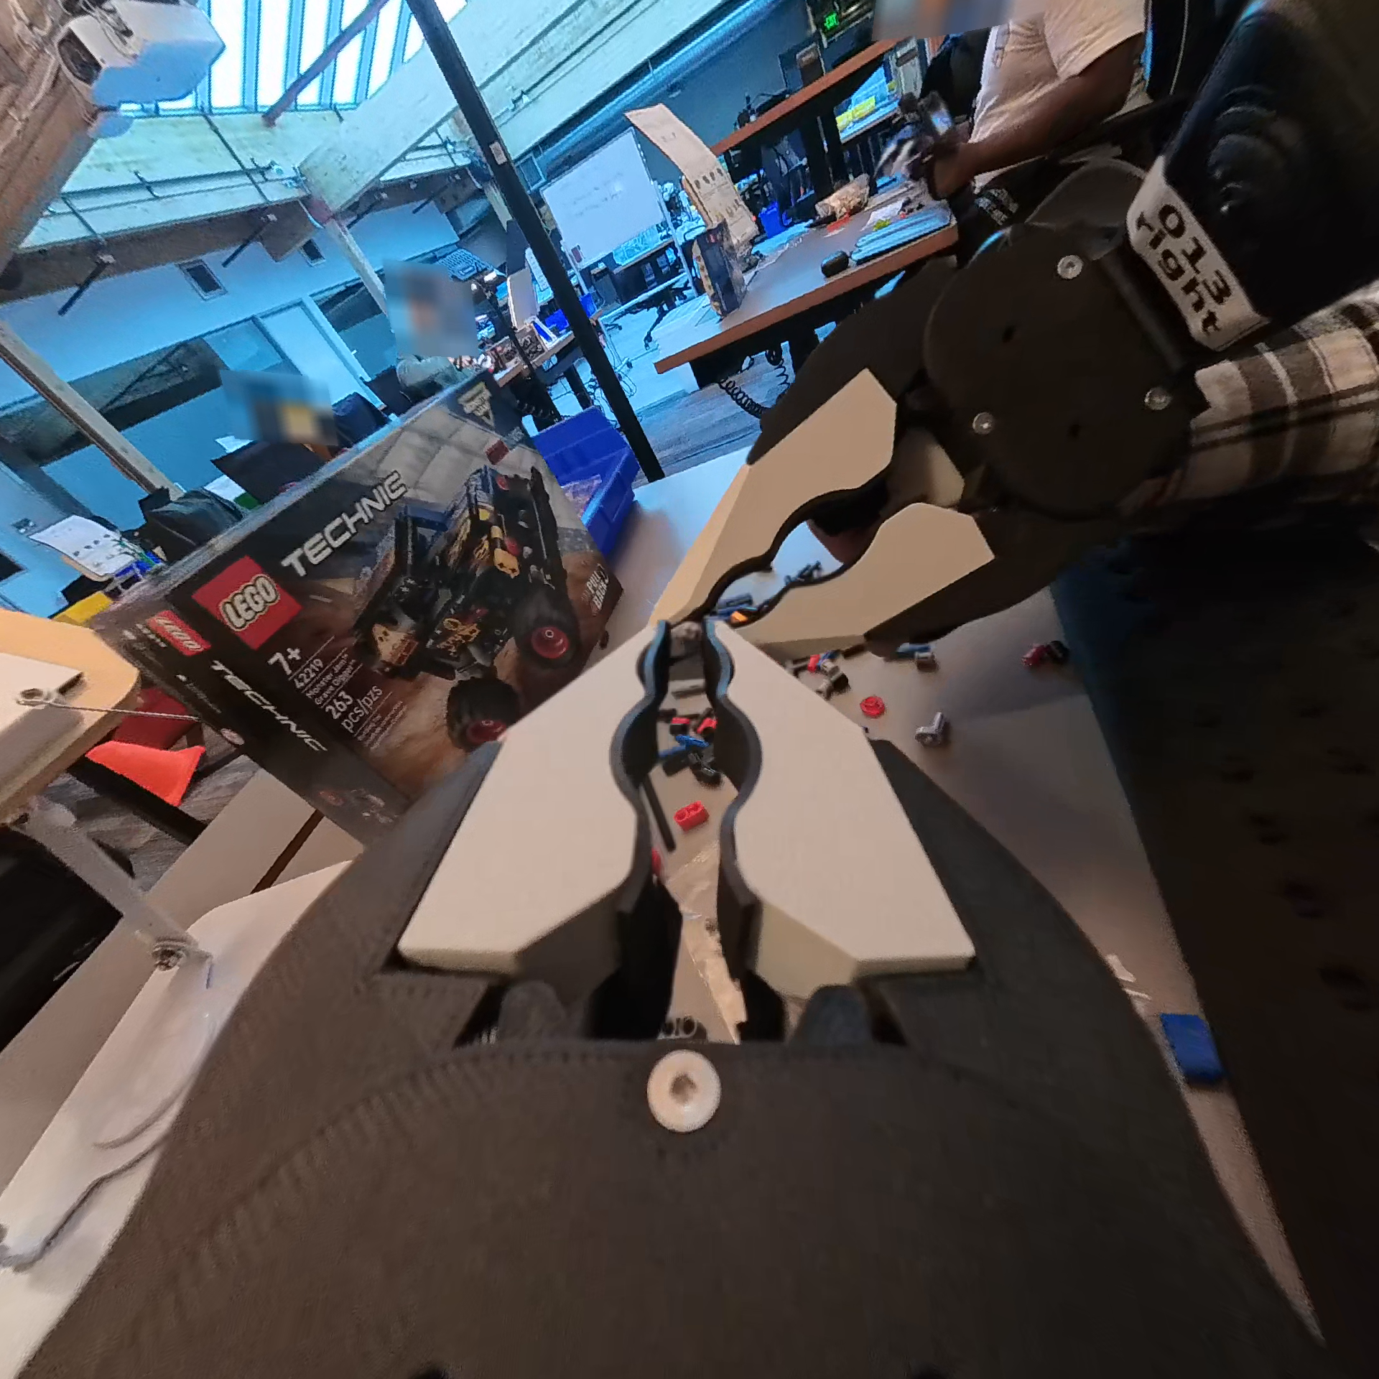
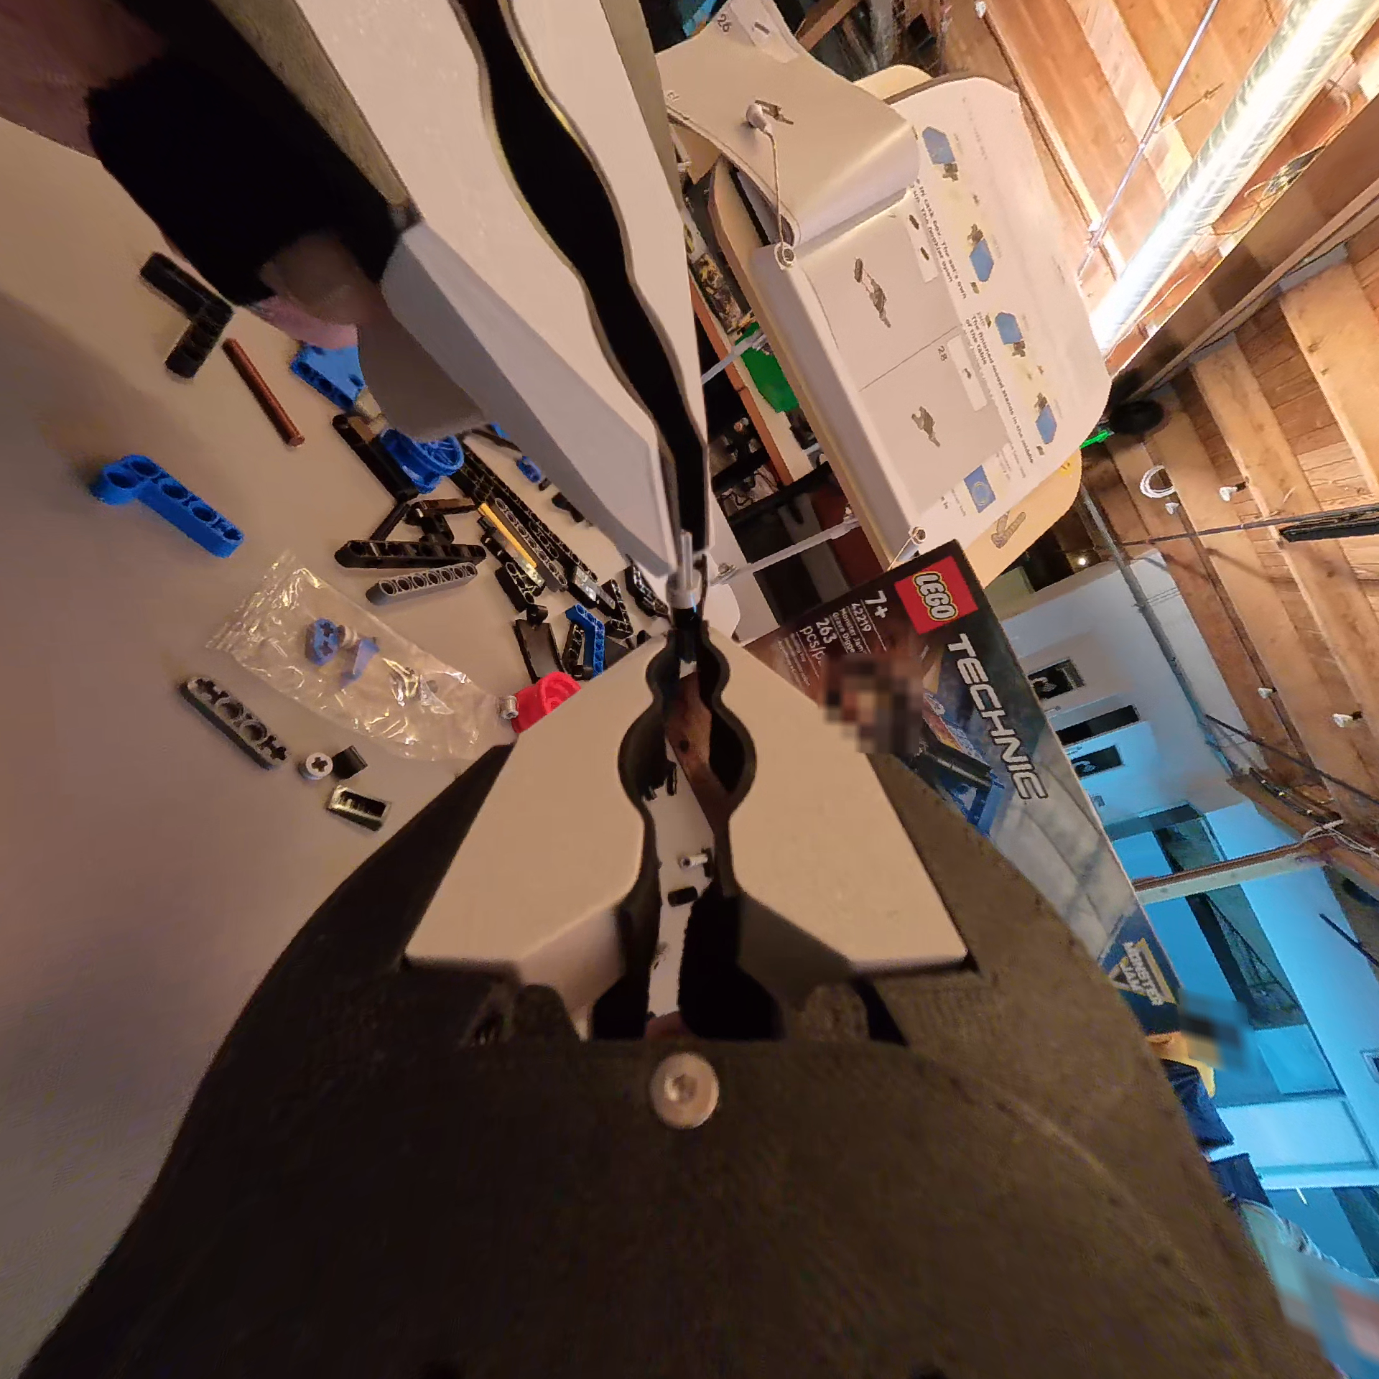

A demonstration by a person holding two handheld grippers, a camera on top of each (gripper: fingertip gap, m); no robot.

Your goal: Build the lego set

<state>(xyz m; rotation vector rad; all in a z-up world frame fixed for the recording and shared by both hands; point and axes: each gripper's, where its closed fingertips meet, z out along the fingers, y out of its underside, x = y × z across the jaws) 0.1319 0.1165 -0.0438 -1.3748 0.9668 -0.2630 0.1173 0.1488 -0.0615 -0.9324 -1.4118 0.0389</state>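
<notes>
In the left wrist view my left gripper (image 1: pixel 685 633) is shut on a small grey pin (image 1: pixel 686 634) at its fingertips, above the white table (image 1: pixel 992 746). My right gripper (image 1: pixel 703 608) comes in from the upper right and its tips meet the left tips. In the right wrist view my right gripper (image 2: pixel 683 648) is shut on a small black piece (image 2: pixel 683 623) joined end to end with the grey pin (image 2: pixel 683 580). The left gripper (image 2: pixel 683 560) holds the pin from above. Loose black, blue and red Lego parts (image 2: pixel 463 552) lie on the table.
The Lego set box (image 1: pixel 388 597) stands at the table's left. An open instruction booklet (image 2: pixel 933 313) sits on a stand behind it. A clear bag (image 2: pixel 336 664), a blue angled beam (image 2: pixel 164 507) and a blue bin (image 1: pixel 589 463) are near. Dark carpet (image 1: pixel 1231 746) lies beyond the right table edge. The tips of both grippers are at nearly the same place.
</notes>
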